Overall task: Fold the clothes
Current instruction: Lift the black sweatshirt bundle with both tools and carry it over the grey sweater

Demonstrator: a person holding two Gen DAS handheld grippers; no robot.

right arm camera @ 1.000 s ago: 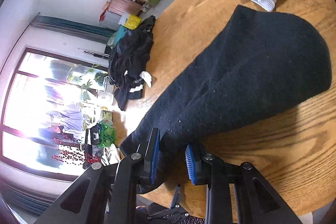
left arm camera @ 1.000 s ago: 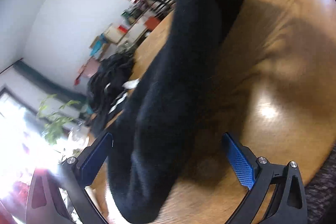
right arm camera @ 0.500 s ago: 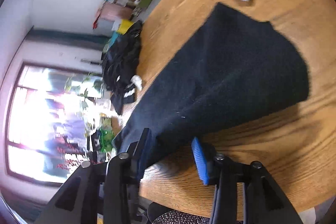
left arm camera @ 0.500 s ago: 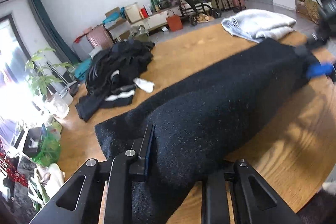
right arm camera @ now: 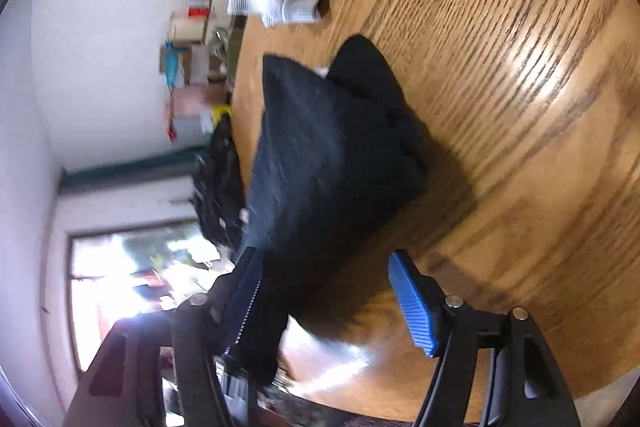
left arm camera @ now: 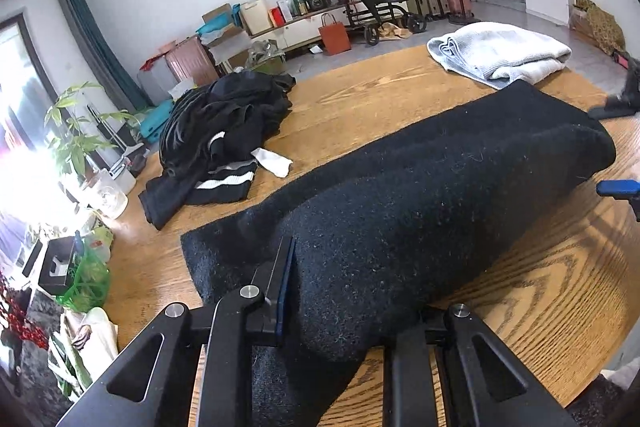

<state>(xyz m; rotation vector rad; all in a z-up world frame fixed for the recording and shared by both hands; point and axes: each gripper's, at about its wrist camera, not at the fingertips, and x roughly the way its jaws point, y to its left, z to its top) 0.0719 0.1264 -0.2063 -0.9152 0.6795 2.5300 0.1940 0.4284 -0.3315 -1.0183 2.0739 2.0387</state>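
Left wrist view shows your left gripper (left arm camera: 344, 291) clamped on the thick black knitted garment (left arm camera: 420, 195) lying across the round wooden table (left arm camera: 560, 291), while at 3 o'clock your right gripper (right arm camera: 328, 299) is opening off it, so next regrip for another fold.

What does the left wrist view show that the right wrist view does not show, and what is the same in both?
Only the left wrist view shows the left gripper shut on the black garment, and the white strip beside the dark clothes pile. Only the right wrist view shows the right gripper with both pads, its jaws opening with the garment's edge between them. Both show the black garment, the folded white garment, the clothes pile and the wooden table.
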